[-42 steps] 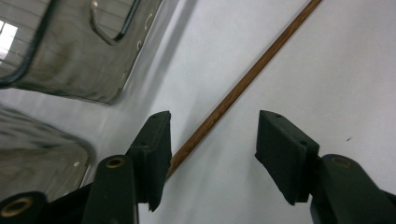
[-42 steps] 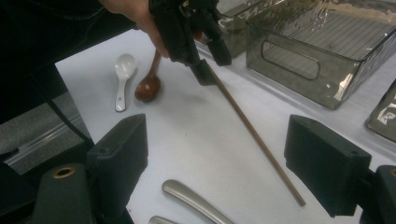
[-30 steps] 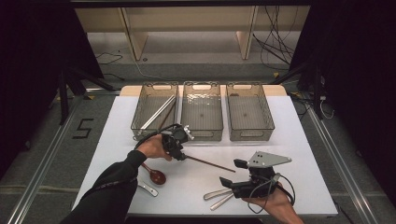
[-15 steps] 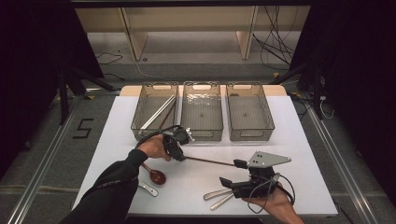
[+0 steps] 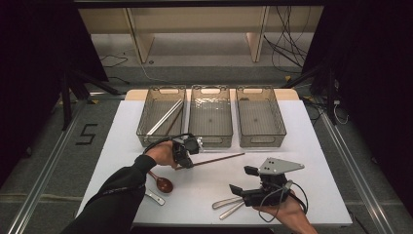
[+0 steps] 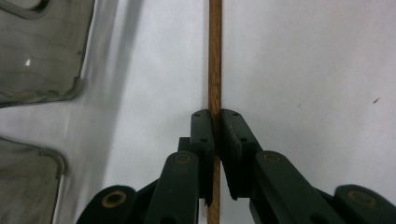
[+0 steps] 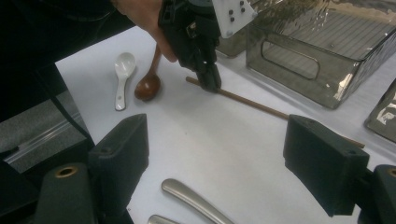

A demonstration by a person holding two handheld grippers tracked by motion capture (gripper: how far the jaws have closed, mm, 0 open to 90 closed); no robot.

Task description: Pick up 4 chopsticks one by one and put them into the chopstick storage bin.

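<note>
our left hand-held gripper [image 6: 215, 140] has just closed on the wooden chopstick [image 6: 215, 56] near one end; lifted, it may pivot and slip. right hand-held gripper [image 7: 215, 158] hangs open.

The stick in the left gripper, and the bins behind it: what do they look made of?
The stick looks like brown wood, matt, with fine lengthwise grain. The bins look like smoky clear plastic: see-through walls, glossy glints, moulded handle slots. The left gripper is clamped on the stick.
</note>
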